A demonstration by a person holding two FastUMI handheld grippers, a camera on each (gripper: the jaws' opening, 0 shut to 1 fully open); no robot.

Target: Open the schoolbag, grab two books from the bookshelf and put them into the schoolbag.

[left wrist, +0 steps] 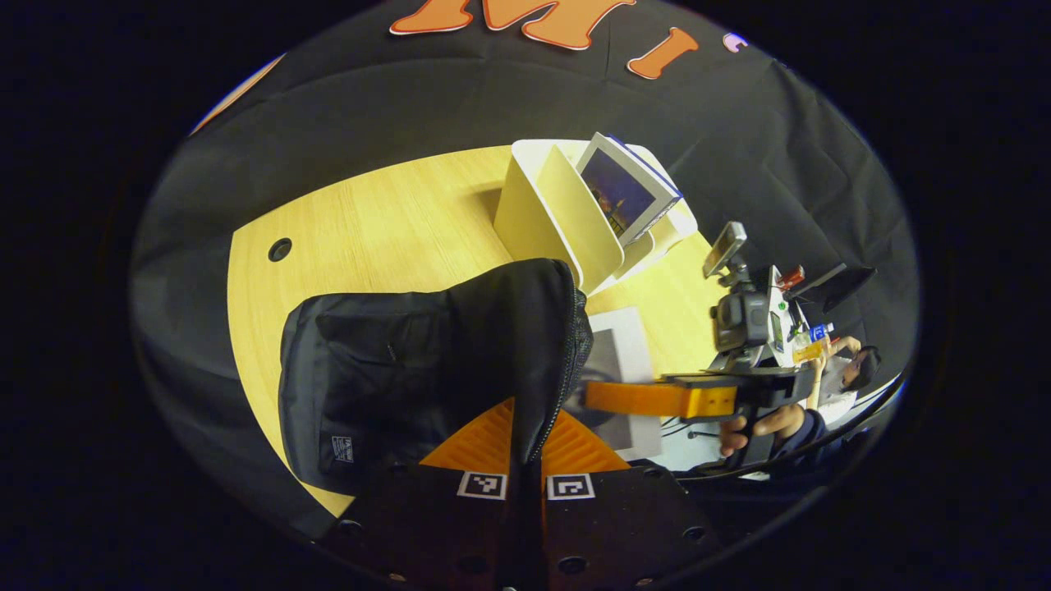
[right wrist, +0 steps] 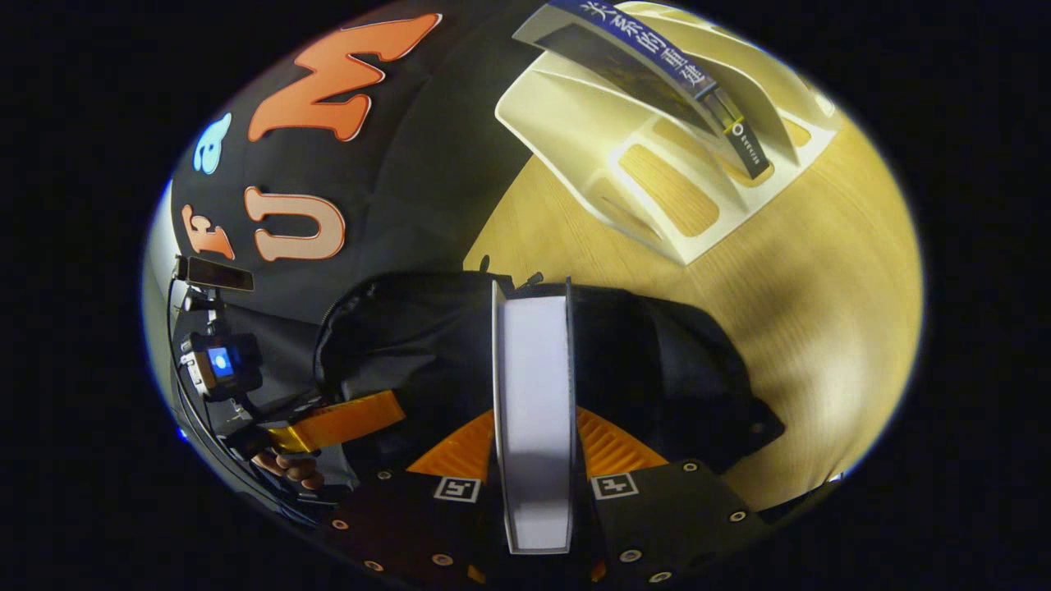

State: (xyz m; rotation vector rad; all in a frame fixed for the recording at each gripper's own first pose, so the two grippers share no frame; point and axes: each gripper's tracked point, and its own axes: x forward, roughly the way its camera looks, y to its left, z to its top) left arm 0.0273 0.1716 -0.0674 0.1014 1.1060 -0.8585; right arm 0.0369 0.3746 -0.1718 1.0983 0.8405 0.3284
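A: Looking along the left gripper (left wrist: 525, 460) at the bottom centre of the left gripper view, what is between its fingers?

B: A raised fold of the black schoolbag (left wrist: 427, 369). Both fingers are pinched together on the zipper edge of the bag's flap, which stands up through the middle of the frame. The rest of the bag lies to the left on the light wooden table (left wrist: 386, 222).

A: Where is the bookshelf?

B: At upper centre of that view, a cream-white bookshelf (left wrist: 550, 222) with slanted dividers stands on the table behind the bag. 1 book with a dark cover (left wrist: 626, 190) leans in it.

A: And the other tool?

B: At the right of the same frame the right gripper (left wrist: 608, 396) reaches in sideways toward the bag's opening, with a hand (left wrist: 759, 427) on its handle at the lower right. A pale grey book (left wrist: 624, 369) lies edge-hidden beside the bag there.

A: What does the right gripper view show?

B: At bottom centre its 2 fingers are clamped on that pale book (right wrist: 535, 410), held on edge so its page block faces the camera. The book's far end touches the open mouth of the schoolbag (right wrist: 657, 361), which sits across the middle of the frame. The shelf (right wrist: 657, 156) is at the upper right, with the dark book (right wrist: 657, 66) in it. At lower left, the left gripper (right wrist: 337, 423) holds the bag's edge.
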